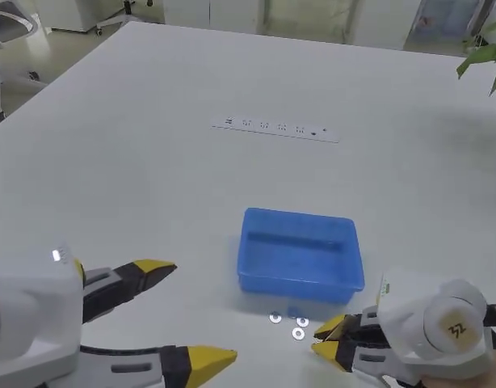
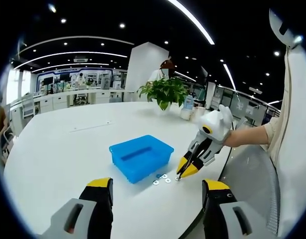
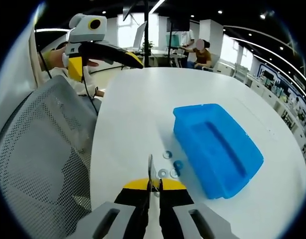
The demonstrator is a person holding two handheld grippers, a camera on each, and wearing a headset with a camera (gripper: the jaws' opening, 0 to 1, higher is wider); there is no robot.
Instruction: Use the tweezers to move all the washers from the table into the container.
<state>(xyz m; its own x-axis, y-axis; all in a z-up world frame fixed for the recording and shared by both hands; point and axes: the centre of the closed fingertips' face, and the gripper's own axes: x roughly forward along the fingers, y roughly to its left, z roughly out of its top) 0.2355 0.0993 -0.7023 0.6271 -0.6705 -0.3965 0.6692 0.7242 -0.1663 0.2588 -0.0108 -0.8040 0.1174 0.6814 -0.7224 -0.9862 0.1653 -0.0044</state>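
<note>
A blue container (image 1: 300, 279) stands on the white table (image 1: 151, 162), also seen as the blue container (image 2: 141, 155) and the blue container (image 3: 218, 149). Three small washers (image 1: 298, 333) lie just in front of it; the washers (image 3: 163, 173) sit close ahead of the tweezers (image 3: 150, 172). My right gripper (image 1: 326, 338) is shut on the thin metal tweezers, its tips a little to the right of the washers. In the left gripper view the tweezers' tip (image 2: 177, 178) almost touches the washers (image 2: 164, 176). My left gripper (image 1: 187, 311) hangs open and empty at the lower left.
A white strip with small markings (image 1: 276, 129) lies farther back on the table. A potted plant (image 2: 165, 92) stands at the table's far edge. A mesh chair (image 3: 43, 149) is beside the near table edge.
</note>
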